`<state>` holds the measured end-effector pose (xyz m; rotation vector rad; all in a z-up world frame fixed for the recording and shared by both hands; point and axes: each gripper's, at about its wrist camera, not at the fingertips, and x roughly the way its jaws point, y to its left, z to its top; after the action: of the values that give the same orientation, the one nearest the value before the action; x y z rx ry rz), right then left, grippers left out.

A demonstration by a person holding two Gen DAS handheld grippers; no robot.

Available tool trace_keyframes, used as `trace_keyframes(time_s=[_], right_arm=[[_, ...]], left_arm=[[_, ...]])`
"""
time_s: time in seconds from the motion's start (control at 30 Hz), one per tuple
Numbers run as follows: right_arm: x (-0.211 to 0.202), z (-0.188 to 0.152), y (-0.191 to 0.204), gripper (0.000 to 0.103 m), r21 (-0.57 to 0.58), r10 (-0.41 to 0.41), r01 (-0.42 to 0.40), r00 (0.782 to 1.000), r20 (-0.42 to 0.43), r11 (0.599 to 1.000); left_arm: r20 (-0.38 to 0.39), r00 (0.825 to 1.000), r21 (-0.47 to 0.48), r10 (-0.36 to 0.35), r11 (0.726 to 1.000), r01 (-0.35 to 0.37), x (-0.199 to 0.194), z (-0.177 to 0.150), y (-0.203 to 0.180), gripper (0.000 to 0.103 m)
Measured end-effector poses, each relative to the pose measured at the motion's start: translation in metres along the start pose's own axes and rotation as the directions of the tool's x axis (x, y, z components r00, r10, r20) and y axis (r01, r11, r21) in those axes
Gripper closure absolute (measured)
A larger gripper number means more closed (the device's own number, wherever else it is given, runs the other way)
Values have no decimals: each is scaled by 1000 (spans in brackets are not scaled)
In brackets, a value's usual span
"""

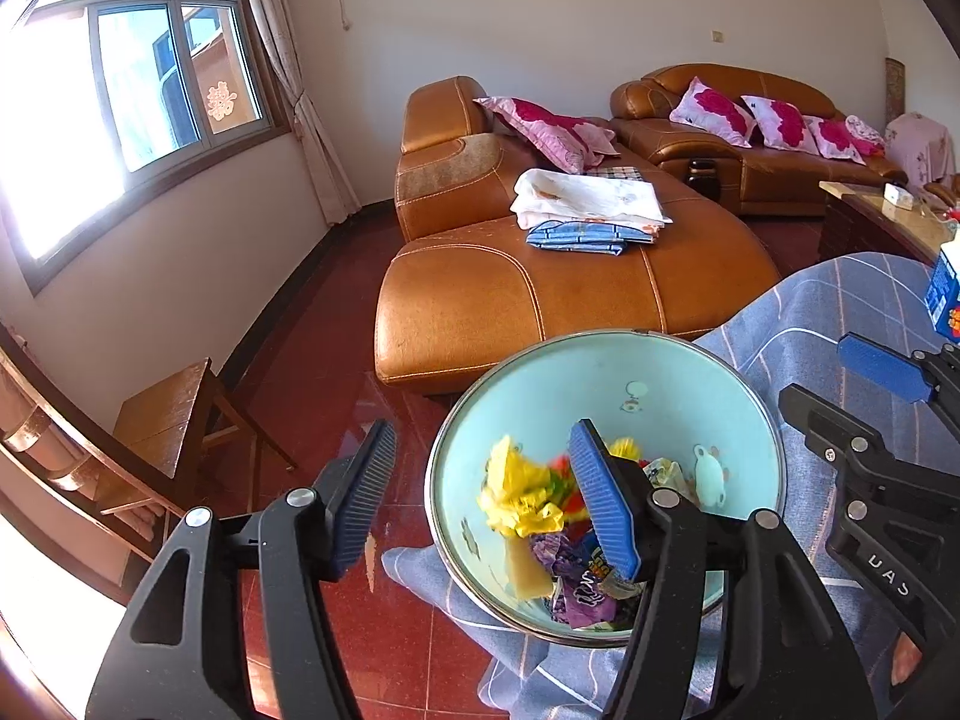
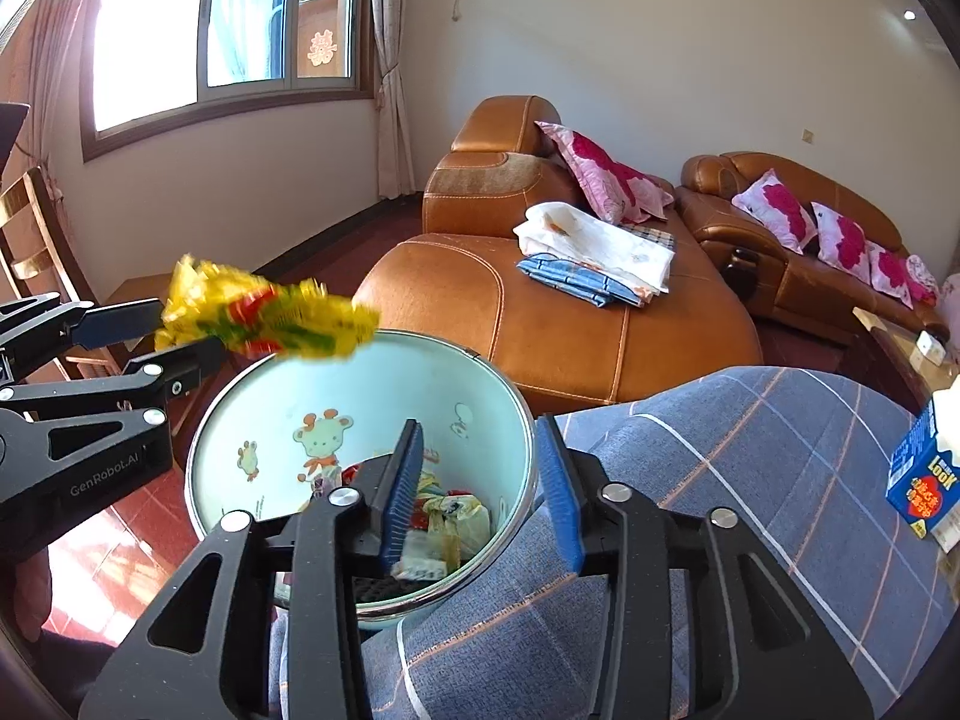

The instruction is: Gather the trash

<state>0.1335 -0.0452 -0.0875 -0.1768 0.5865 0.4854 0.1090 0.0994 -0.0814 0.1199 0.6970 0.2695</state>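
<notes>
A light blue trash bin [image 1: 528, 396] with a metal rim stands on the red floor beside a blue plaid cloth; it holds several wrappers. A yellow wrapper [image 1: 516, 495] shows blurred over the bin's mouth. In the right wrist view the same yellow wrapper [image 2: 264, 312] is in the air above the bin [image 2: 360, 384], just off the tips of my left gripper [image 2: 192, 333]. My left gripper [image 1: 480, 495] is open at the bin's left rim. My right gripper [image 2: 480, 492] is open and empty over the bin's right rim; it also shows in the left wrist view [image 1: 840, 387].
An orange leather sofa [image 1: 540, 288] with folded cloths and pink pillows stands behind the bin. A blue plaid cloth [image 2: 720, 510] covers the surface at right, with a blue carton [image 2: 924, 480] on it. A wooden chair [image 1: 174, 414] stands at left under the window.
</notes>
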Motion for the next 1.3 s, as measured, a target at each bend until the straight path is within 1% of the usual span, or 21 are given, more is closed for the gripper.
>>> trace_keyframes(time_s=[0.03,0.1,0.17,0.37,0.47,0.57,0.7,0.8,0.93,1.0,1.1,1.3], right_arm=[[-2,0,-1,55,5,-5,5,1000,9,1000],[-6,-1,-4,50,21,-21,20,1000,22,1000],[-11,-2,-8,45,45,-43,41,998,40,998],[-23,-7,-15,45,81,-108,104,993,50,991],[-34,-10,-20,45,106,-138,131,988,66,986],[-43,-16,-25,43,126,-176,166,982,71,978],[-62,-23,-38,42,176,-230,212,969,90,961],[-77,-28,-50,39,226,-284,257,954,95,940],[-92,-36,-63,38,268,-362,322,925,115,908],[-95,-39,-70,38,289,-377,333,919,113,898],[-99,-41,-75,37,301,-392,345,913,112,889],[-101,-43,-75,35,299,-401,354,909,111,886]], left_arm=[[0,1000,-2,-1,1000,1,0,0,0,41],[6,1000,-12,-8,1000,8,-1,0,1,33],[15,1000,-9,-13,1000,13,-4,0,-1,31],[44,997,-25,-56,998,57,-14,1,-5,26],[66,995,-31,-72,997,74,-22,3,-8,19],[93,992,-27,-89,995,91,-31,5,-10,18],[140,985,-30,-105,993,110,-44,8,-14,10],[168,978,-26,-125,991,131,-52,9,-18,9],[188,973,-8,-132,991,136,-59,9,-23,9],[196,971,-6,-135,990,139,-62,9,-24,6],[206,969,-1,-138,990,141,-65,8,-26,6],[207,968,12,-145,989,145,-65,8,-27,6]])
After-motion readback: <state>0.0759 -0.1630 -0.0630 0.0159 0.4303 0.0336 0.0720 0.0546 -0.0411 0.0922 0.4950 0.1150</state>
